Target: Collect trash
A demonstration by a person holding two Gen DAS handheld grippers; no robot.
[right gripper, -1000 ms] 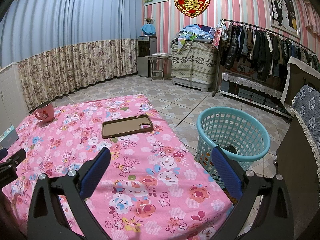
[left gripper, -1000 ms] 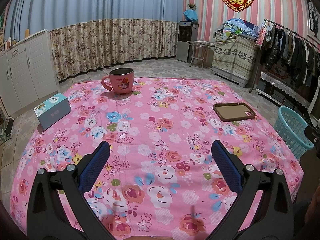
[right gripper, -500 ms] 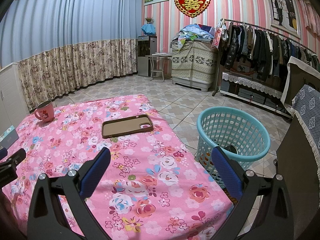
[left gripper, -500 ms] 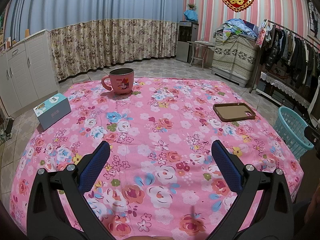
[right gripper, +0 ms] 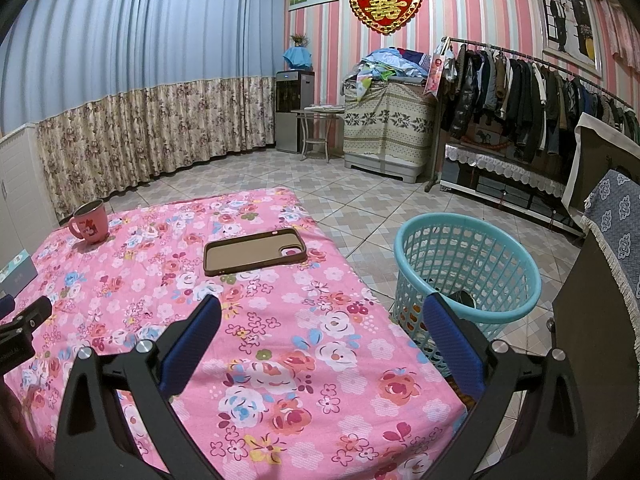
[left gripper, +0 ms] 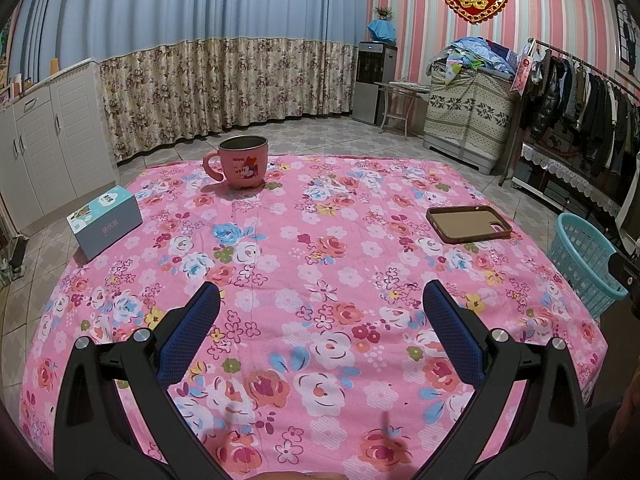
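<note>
A turquoise plastic basket [right gripper: 466,264] stands on the floor beside the table's right edge, with a dark item inside; it also shows in the left wrist view [left gripper: 582,258]. My left gripper [left gripper: 320,300] is open and empty above the near part of the pink floral tablecloth [left gripper: 320,240]. My right gripper [right gripper: 320,312] is open and empty over the table's right corner, its right finger in front of the basket. I see no loose trash on the cloth.
On the table: a pink mug [left gripper: 240,162] at the back, a light blue tissue box [left gripper: 105,220] at the left edge, a brown phone case [left gripper: 468,224] at the right. A cabinet [left gripper: 44,132], clothes rack [right gripper: 532,92] and dark furniture [right gripper: 600,320] surround it.
</note>
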